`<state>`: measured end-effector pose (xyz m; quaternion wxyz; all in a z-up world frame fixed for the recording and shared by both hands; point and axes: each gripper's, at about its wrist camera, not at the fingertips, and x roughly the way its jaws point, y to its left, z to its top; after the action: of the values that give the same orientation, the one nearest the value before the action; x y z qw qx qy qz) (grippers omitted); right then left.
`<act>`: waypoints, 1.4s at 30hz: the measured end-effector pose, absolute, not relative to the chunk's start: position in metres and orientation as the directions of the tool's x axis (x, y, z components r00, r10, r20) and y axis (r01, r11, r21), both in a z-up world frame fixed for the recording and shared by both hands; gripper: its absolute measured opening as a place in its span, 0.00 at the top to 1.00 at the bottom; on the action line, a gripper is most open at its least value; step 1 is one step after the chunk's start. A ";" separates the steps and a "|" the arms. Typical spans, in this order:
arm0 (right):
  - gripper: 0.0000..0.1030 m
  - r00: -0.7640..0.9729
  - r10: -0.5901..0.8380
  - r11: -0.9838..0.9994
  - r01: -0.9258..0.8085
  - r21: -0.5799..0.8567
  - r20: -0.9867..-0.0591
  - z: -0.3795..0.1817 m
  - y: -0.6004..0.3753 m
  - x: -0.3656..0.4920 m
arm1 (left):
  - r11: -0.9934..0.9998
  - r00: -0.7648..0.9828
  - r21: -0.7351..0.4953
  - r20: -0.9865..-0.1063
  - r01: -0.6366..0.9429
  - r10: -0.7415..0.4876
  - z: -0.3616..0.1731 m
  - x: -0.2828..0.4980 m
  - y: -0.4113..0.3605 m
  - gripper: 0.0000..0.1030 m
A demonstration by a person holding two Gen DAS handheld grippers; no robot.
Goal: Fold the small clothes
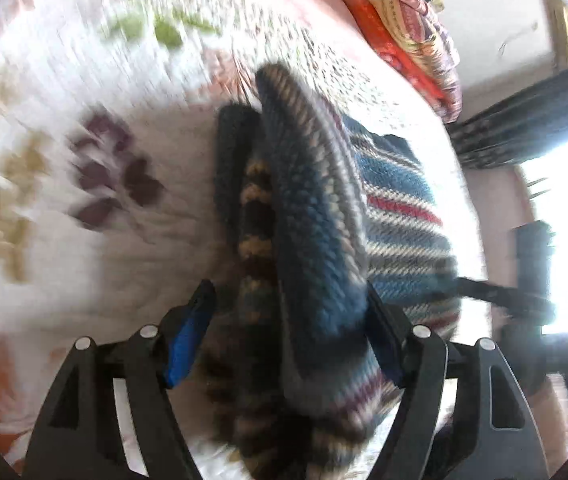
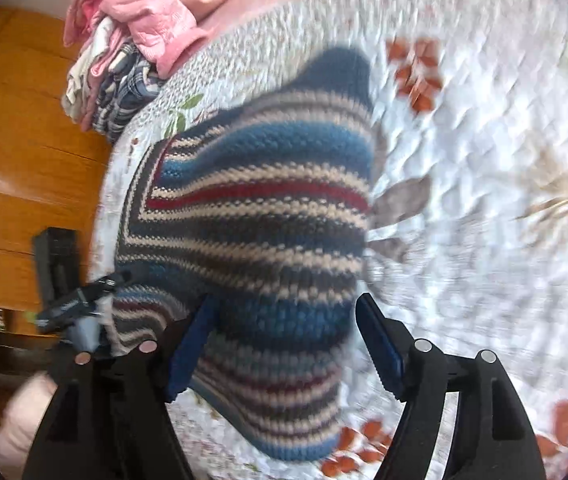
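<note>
A knitted sweater (image 1: 316, 216) striped in blue, cream, grey and red lies bunched on a white floral quilt (image 1: 83, 80). In the left wrist view a thick fold of it rises between the fingers of my left gripper (image 1: 292, 320). The jaws stand wide; the right pad touches the knit and the left pad stands clear. In the right wrist view the sweater (image 2: 259, 200) fills the gap of my right gripper (image 2: 284, 316), whose jaws are also spread, with a gap at the right pad. Both views are blurred by motion.
The quilt (image 2: 464, 160) spreads wide to the right. A pile of pink and checked clothes (image 2: 135, 32) sits at the bed's far left edge, beside orange wooden furniture (image 2: 23, 160). Colourful folded fabrics (image 1: 404, 32) lie at the far right, near a dark curtain (image 1: 524, 120).
</note>
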<state>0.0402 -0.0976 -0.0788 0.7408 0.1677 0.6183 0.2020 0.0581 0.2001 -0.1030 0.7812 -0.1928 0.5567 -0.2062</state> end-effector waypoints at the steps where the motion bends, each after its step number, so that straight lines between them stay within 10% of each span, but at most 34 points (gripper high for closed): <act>1: 0.28 0.179 0.474 0.880 -0.110 0.461 -0.862 -0.072 -0.098 0.034 | 0.859 0.317 -0.497 -0.800 0.125 -0.509 -0.094 0.054 0.199 0.31; 10: 0.28 0.216 0.481 0.875 -0.180 0.449 -0.850 -0.024 -0.060 -0.040 | 0.904 0.400 -0.367 -0.811 0.219 -0.426 -0.036 -0.028 0.181 0.25; 29: 0.31 0.143 0.401 0.916 -0.077 0.394 -0.905 -0.077 -0.052 -0.058 | 0.949 0.292 -0.312 -0.903 0.057 -0.314 -0.109 -0.030 0.213 0.25; 42: 0.05 0.366 0.165 0.986 -0.052 0.157 -0.916 0.003 -0.050 -0.089 | 0.976 0.384 -0.214 -0.899 0.041 -0.213 -0.029 -0.062 0.205 0.13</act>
<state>-0.0886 -0.0498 0.0031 0.8248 0.0507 0.5593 0.0658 -0.0624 0.2046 -0.0293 0.8280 -0.0781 0.5499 -0.0767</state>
